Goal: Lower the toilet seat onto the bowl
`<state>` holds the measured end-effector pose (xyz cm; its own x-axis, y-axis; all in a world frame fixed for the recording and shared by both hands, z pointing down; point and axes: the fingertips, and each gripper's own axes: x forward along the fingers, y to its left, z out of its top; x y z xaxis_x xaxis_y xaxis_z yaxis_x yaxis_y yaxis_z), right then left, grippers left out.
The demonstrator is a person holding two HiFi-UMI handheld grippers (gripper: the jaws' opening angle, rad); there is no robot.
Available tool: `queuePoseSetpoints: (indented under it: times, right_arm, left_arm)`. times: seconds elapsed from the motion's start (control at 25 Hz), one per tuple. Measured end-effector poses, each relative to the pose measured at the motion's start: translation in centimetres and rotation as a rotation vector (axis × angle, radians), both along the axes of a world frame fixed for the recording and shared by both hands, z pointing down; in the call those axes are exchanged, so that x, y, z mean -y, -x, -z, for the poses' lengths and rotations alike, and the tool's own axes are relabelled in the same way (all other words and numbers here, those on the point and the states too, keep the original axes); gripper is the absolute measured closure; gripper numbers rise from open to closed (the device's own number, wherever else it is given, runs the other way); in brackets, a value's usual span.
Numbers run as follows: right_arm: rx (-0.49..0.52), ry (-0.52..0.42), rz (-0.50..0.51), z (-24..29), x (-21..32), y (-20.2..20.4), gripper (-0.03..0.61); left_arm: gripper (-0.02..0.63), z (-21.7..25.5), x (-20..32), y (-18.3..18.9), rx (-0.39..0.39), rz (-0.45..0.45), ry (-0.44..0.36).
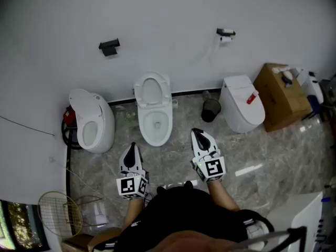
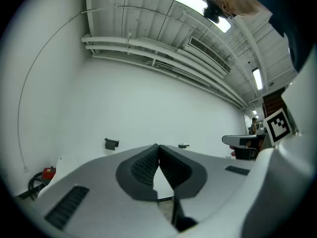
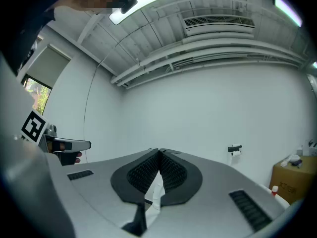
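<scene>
My left tool [image 1: 132, 149] and right tool [image 1: 196, 135] are both closed, empty. Three toilets [image 1: 242, 105] stand along the wall [image 1: 157, 25]; the middle one's toilet seat [image 1: 153, 90] is raised behind its bowl [image 1: 156, 125].

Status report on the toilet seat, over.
Both shut, empty: left gripper, right gripper. Middle toilet seat upright, untouched. Nothing between grippers and bowl.

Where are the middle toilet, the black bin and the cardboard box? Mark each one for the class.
middle toilet [image 1: 142, 117], head view, left rim of the bowl.
black bin [image 1: 211, 109], head view, its side wall.
cardboard box [image 1: 283, 102], head view, its bare brown face.
</scene>
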<state>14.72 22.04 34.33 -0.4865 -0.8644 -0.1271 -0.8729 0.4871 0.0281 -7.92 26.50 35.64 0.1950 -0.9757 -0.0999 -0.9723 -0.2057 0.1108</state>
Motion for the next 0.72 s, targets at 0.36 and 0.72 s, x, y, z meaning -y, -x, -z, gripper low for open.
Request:
queuePoseSetpoints:
  times: [0.36,0.72]
  right_arm:
    - [0.013,0.006,-0.008,0.05,0.16,-0.24,0.569]
    - [0.025,0.014,-0.016,-0.47,0.24,-0.84,0.565]
  left_arm:
    - [0.604,-0.14,0.25,0.07,0.005,0.001,0.009]
    - [0.604,-0.46,0.39,-0.33,0.026,0.001,0.026]
